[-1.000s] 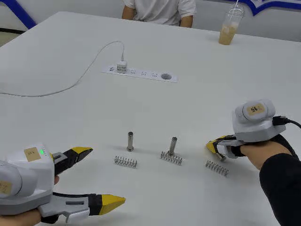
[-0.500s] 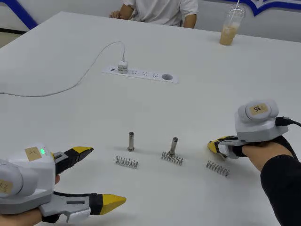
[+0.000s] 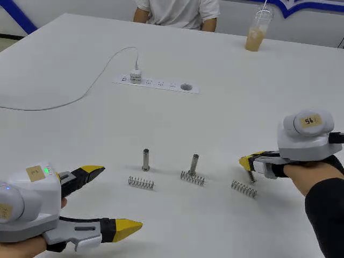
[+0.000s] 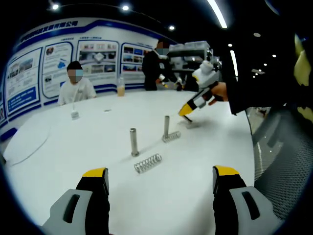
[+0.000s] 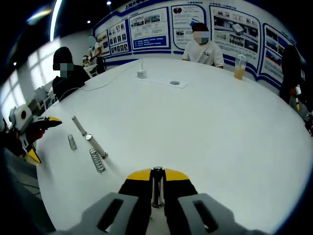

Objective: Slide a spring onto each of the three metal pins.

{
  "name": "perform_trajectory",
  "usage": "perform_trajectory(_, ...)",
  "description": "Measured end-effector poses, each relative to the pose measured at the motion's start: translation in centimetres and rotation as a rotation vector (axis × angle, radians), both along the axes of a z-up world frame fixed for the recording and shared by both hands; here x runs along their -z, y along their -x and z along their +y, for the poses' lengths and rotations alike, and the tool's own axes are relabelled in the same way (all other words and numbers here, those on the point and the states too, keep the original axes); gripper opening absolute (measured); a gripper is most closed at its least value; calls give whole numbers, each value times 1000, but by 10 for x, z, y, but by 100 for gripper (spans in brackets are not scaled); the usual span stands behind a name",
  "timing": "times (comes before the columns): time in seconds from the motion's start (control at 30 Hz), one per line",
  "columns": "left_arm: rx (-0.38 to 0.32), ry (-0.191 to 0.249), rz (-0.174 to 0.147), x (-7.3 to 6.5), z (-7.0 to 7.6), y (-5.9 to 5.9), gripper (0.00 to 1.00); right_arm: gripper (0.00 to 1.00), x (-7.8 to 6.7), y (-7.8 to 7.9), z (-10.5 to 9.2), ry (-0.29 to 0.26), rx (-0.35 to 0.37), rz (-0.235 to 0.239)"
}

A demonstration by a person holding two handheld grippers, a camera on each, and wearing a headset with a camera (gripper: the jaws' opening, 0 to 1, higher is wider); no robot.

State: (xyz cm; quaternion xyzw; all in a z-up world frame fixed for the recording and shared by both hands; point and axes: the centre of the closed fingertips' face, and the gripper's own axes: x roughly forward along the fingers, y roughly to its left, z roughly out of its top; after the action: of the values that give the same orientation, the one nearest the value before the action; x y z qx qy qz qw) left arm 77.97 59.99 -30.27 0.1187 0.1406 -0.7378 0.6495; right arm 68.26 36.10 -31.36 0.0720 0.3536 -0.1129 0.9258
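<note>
A white counter holds a small assembly job, seen from above. There are three short silver metal pins. Two stand upright toward the near edge of the counter, side by side but apart: the left pin and the middle pin. The third pin is clamped between the closed yellow-tipped jaws of the right tool, which a hand holds to the right of the other two pins. Whether this pin's foot touches the counter cannot be told.

There are three coiled wire springs, all lying flat and loose on the counter. The left spring lies just in front of the left pin. The middle spring lies at the base of the middle pin. The right spring lies just in front of the right tool.

The left tool is at the near left edge, its yellow-tipped jaws spread wide and holding nothing, well apart from the pins.

Toward the far edge are one white power strip and one clear plastic cup of pale drink. One person in a white shirt sits at the far edge.
</note>
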Motion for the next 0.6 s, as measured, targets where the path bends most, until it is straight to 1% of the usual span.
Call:
perform_trajectory(0.13,2,1,-2,0,0,0,89,9,-3,0,1,12,-4,-15)
perform_trajectory(0.6,3,5,-4,-1,-1,0,89,9,-9,0,4,32,-15,-37)
